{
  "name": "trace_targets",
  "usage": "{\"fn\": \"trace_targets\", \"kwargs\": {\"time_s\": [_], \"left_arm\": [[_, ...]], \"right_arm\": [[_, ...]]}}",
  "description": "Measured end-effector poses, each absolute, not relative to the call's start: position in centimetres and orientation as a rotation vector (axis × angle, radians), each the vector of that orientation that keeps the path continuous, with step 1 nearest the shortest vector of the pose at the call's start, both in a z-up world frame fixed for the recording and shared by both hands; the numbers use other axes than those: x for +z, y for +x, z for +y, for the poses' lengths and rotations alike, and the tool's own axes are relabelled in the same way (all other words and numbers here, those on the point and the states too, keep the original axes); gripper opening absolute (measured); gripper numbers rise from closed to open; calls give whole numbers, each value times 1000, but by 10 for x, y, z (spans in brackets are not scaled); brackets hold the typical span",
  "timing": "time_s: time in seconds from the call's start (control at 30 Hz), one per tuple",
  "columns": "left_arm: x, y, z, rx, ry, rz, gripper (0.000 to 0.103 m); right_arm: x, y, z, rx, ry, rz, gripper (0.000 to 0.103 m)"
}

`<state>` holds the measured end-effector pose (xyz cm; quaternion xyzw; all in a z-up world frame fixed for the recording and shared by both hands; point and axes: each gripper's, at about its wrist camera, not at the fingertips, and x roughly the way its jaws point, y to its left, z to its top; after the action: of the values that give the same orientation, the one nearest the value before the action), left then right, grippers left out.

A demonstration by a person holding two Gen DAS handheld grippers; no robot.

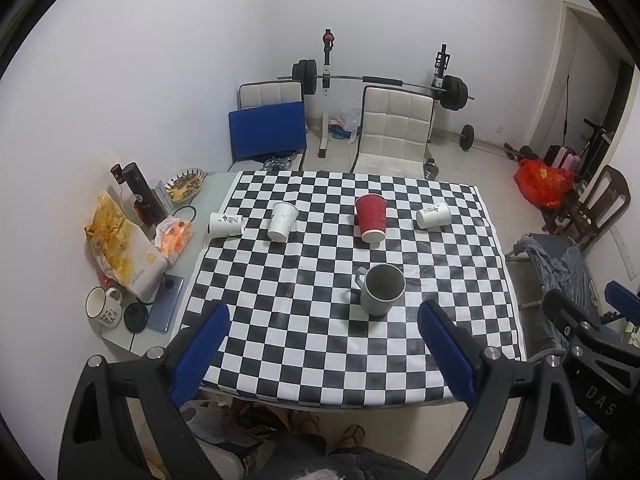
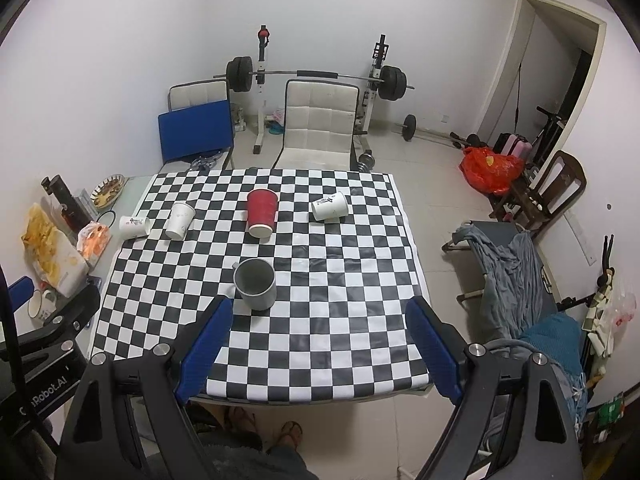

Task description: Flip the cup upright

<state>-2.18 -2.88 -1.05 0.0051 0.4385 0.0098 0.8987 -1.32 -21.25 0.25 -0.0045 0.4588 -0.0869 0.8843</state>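
Grey ceramic mug (image 1: 381, 289) upright, empty; red ribbed paper cup (image 1: 371, 218) lying on checkered table (image 1: 280, 340); both grippers' fingers apart, holding nothing.

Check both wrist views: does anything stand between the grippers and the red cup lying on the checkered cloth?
Yes. The grey mug stands upright between the open left gripper and the red cup. From the right gripper it sits left of the straight path.

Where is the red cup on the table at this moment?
In both views the red cup lies on its side in the far row on the checkered cloth, between two white paper cups, behind the upright grey mug.
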Motion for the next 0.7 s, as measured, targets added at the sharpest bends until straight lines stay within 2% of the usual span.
{"fn": "trace_targets", "kwargs": {"time_s": [0.7], "left_arm": [[-4,-15,-26,15,9,904,96]], "right_arm": [[6,-7,-202,-165,2,961,90]]}}
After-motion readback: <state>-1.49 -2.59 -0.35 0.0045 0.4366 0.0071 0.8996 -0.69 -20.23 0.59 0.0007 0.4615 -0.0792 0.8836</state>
